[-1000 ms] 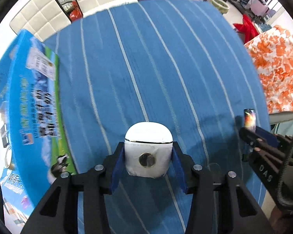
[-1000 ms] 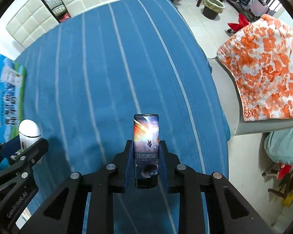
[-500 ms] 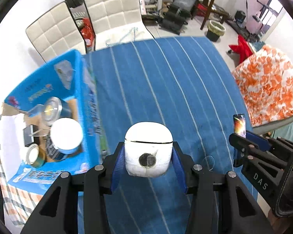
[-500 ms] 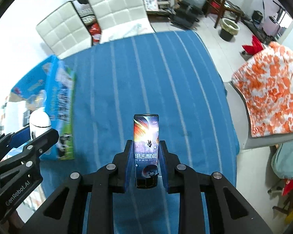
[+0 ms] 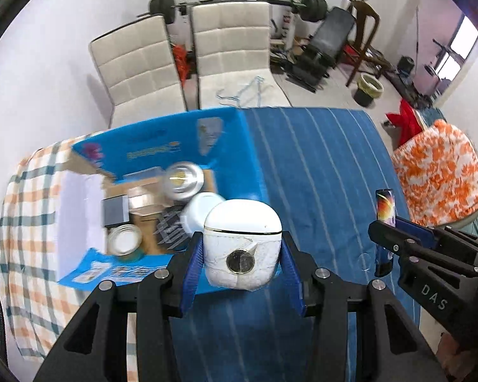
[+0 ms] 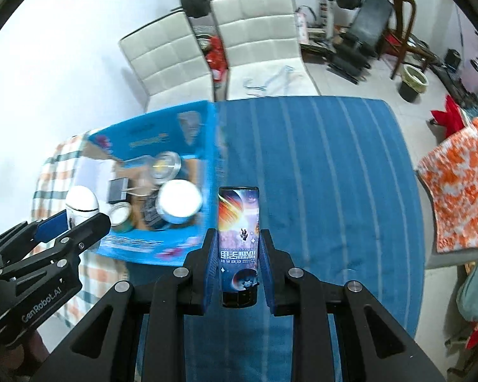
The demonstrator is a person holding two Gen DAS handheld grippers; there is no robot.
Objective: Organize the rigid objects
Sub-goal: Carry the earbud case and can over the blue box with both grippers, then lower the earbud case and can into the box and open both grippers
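My left gripper (image 5: 242, 251) is shut on a white rounded case (image 5: 242, 243) and holds it in the air near the front right corner of an open blue cardboard box (image 5: 239, 146). My right gripper (image 6: 238, 251) is shut on a tall slim box printed with a space picture (image 6: 238, 238), upright above the blue striped tablecloth (image 6: 318, 175). The blue box (image 6: 207, 165) lies to its left. Each gripper shows in the other's view: the right one (image 5: 388, 226) at the right, the left one (image 6: 76, 219) at the left.
Inside the blue box lie several metal tins (image 5: 183, 180), a white round lid (image 5: 199, 211) and a dark block (image 5: 114, 211). A checked cloth (image 5: 32, 222) lies under the box. Two white chairs (image 5: 232, 51) stand behind the table; an orange-patterned chair (image 5: 439, 175) stands at the right.
Both grippers have risen and tilted up with their objects still held. The blue box's inside, the chairs and the room behind the table have come into view.
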